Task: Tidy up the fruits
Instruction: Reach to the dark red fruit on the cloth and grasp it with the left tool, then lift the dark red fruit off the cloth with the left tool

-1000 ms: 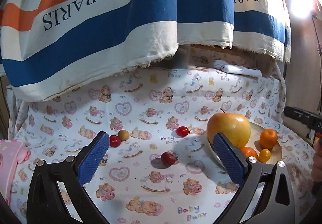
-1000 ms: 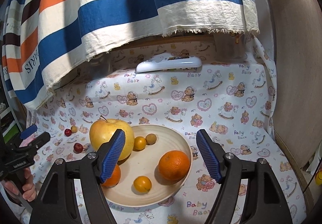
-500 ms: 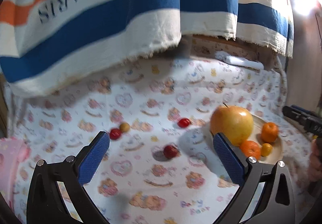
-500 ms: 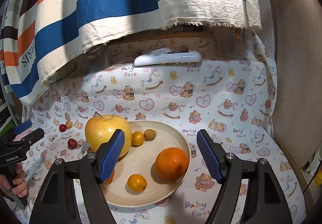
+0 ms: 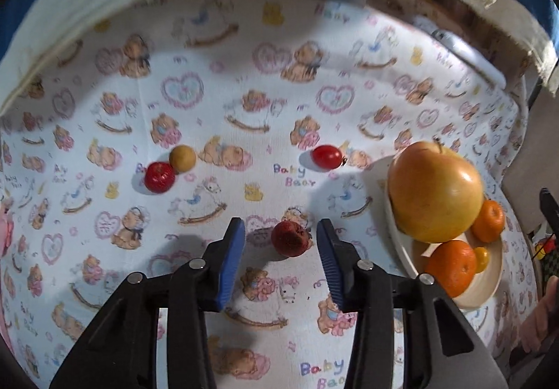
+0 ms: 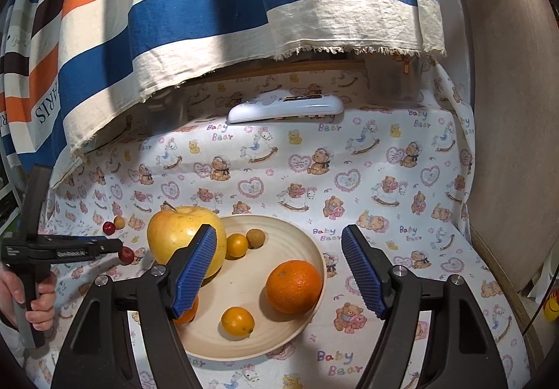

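Matt printed cotton cloth (image 6: 384, 179) on table, glossy smooth apple (image 6: 181, 235), ribbed blue rubber pads (image 6: 194, 266) on black plastic tongs, dimpled orange (image 6: 293, 286).

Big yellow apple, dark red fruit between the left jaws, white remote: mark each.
Big yellow apple (image 6: 181, 235), right wrist view, upper skin.
Dark red fruit (image 5: 291, 239), left wrist view, centre.
White remote (image 6: 284, 108), right wrist view, body middle.

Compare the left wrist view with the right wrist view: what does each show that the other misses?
Only the left wrist view shows the cherry tomato on the cloth, and the left tongs closing around a dark red fruit, pads not yet touching it.

Only the right wrist view shows the white remote, the small brown fruit in the plate, and the open, empty right tongs.

Both show the big apple, the plate, oranges, and the red and tan pair far left.
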Motion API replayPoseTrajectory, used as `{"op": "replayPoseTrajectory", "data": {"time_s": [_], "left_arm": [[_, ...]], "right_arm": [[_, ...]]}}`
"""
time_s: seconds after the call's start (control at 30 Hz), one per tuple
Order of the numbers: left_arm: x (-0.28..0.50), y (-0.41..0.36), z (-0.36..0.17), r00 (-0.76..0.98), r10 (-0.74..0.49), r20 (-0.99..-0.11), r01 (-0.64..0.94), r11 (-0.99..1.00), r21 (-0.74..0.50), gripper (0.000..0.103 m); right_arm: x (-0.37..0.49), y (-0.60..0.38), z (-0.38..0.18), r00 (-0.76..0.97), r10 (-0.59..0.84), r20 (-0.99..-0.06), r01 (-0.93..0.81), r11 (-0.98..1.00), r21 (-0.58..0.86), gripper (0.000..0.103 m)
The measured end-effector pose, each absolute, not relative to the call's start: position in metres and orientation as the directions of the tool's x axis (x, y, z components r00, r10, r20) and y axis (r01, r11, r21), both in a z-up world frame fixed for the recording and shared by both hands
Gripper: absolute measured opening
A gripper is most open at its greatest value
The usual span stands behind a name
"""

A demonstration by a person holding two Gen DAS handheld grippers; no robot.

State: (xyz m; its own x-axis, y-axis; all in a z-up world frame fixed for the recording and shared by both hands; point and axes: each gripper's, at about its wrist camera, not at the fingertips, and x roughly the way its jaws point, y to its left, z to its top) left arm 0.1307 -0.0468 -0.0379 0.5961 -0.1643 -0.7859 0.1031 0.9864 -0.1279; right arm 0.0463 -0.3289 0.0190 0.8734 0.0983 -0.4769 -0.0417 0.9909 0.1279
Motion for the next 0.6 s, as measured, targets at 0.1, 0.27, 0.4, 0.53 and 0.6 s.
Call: {"op": "replayPoseTrajectory", "data": {"time_s": [0.1,0.27,0.4,0.53,0.6], "left_arm": [[0.133,-0.048,-0.046,0.586,-0.161,-0.794,0.099,0.987,-0.127,0.041],[0.134,-0.055,-0.055,0.593,-0.118,-0.796,0.101,0.992,-0.071,0.041],[0.133,-0.058,-0.059,0.593,-0.125,-0.795,0.117,0.991,-0.068,0.025],[0.124,-0.060,-0.051,0.634,-0.121,-0.764,0.145,0.989,-0.036,0.025],[0.114,-0.059,-0.042,0.673,-0.098,-0.733,0.160,0.987,0.015,0.025]], "right_arm": [[0.048,-0.327,0.017,0.869,0.098,-0.486,-0.043,0.991,0.123,0.076],[0.051,-0.319,0.013,0.857,0.111,-0.504,-0.064,0.992,0.108,0.076],[0.054,-0.316,0.008,0.851,0.095,-0.517,-0.061,0.995,0.082,0.076],[0.056,-0.318,0.006,0.847,0.084,-0.525,-0.049,0.996,0.080,0.076],[0.057,-0.319,0.006,0.847,0.082,-0.525,-0.046,0.996,0.081,0.076]]}}
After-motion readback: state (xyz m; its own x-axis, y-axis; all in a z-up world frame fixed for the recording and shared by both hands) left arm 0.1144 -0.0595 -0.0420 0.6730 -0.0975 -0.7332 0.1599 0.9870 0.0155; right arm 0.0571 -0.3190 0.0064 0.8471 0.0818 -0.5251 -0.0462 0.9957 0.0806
